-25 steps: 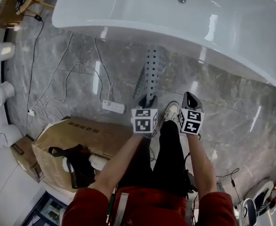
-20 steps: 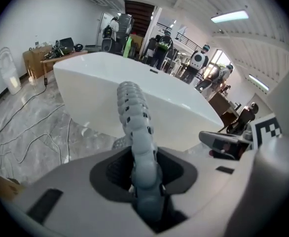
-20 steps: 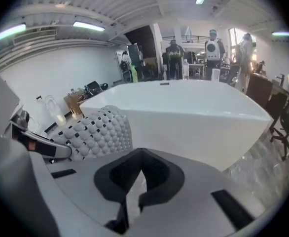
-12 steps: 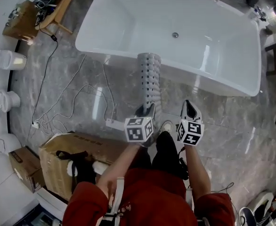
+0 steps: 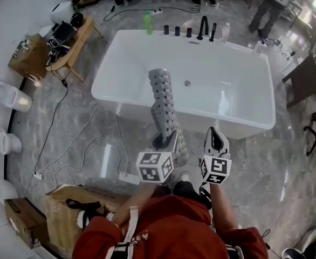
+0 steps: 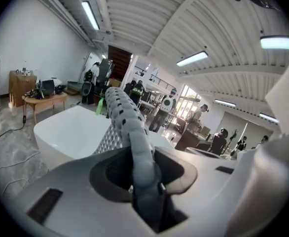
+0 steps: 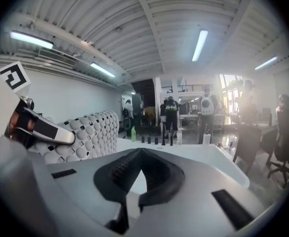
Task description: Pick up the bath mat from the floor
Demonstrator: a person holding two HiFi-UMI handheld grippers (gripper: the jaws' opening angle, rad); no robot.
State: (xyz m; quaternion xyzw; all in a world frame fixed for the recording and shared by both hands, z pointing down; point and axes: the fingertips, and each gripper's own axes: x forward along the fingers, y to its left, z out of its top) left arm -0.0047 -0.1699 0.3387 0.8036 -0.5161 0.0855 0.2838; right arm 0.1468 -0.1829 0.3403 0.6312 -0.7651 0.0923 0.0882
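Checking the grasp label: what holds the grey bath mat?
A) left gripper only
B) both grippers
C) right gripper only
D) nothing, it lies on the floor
A: the left gripper clamps the bath mat in its fingers; the right gripper is shut and empty.

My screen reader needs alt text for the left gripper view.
The left gripper is clamped on a grey perforated rubber bath mat that stretches away from its jaws. A white freestanding bathtub stands behind.

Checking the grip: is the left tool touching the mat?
Touching. In the left gripper view the left tool has its jaws clamped on the mat, which runs out ahead of them.
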